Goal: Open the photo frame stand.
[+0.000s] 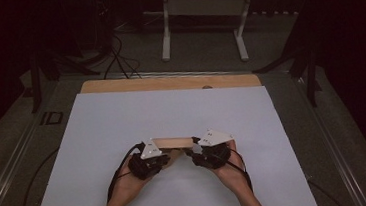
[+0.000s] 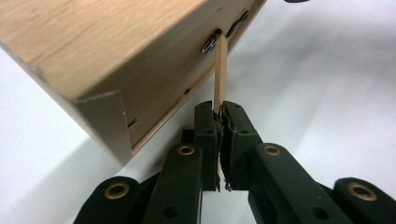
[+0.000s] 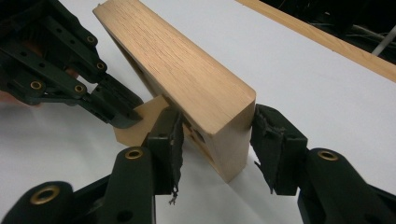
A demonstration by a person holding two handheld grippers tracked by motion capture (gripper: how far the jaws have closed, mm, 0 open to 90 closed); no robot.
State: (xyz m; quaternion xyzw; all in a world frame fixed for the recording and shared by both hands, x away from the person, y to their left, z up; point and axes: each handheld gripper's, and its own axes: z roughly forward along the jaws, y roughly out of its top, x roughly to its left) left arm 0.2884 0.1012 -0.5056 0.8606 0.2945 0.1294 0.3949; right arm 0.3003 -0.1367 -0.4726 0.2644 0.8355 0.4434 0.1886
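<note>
Jaws of the left gripper (image 2: 219,116) stand pressed nearly together, their frayed black pads pinching the edge of a thin wooden panel (image 2: 220,70), a pale, flat slat seen edge-on that runs up to the underside of the wooden box (image 2: 107,51). Beside the slat's upper end, small dark metal hinge pieces sit on the box. The right gripper (image 3: 217,140) has its jaws spread wide around one end of the same box, a rubbery pad against each side face of that end, so it clamps the box's width.

Long, rectangular and made of light oak-like wood with a clear straight grain, the box has smooth faces and squared corners. In the high view it lies across the white table sheet (image 1: 121,113), between the two grippers, with the left gripper (image 1: 148,161) at its left end and the right gripper (image 1: 210,153) at its right end. Beyond the box, a bare wooden strip (image 1: 169,83) edges the sheet's far side.
</note>
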